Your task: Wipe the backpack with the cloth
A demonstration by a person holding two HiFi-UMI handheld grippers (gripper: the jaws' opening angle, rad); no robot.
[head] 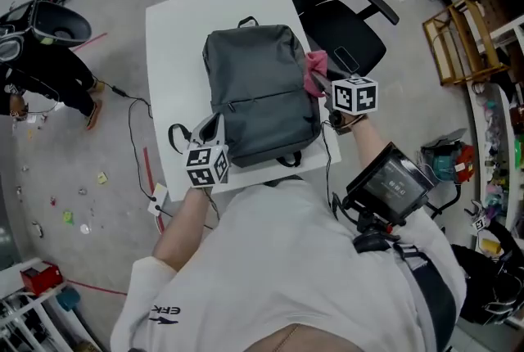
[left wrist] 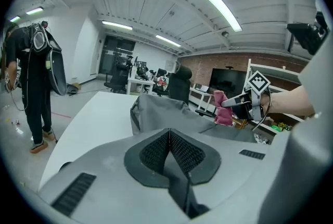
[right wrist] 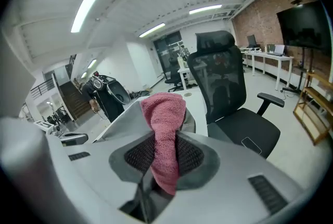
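Observation:
A grey backpack [head: 258, 92] lies flat in the middle of the white table [head: 176, 56]. My right gripper [head: 322, 85] is at the backpack's right edge, shut on a pink cloth [head: 315, 69]. In the right gripper view the cloth [right wrist: 164, 113] stands up out of the closed pads, with the backpack [right wrist: 122, 119] behind it. My left gripper [head: 213, 128] rests at the backpack's near left corner, beside a black strap [head: 176, 137]. Its pads [left wrist: 179, 152] meet with nothing seen between them. From there the backpack [left wrist: 171, 113] and the cloth [left wrist: 221, 111] lie ahead.
A black office chair [head: 336, 6] stands just beyond the table's right side. A person in black [head: 41, 72] stands on the floor to the left. Cables [head: 135, 121] trail off the table's left edge. A wooden rack [head: 458, 39] is far right.

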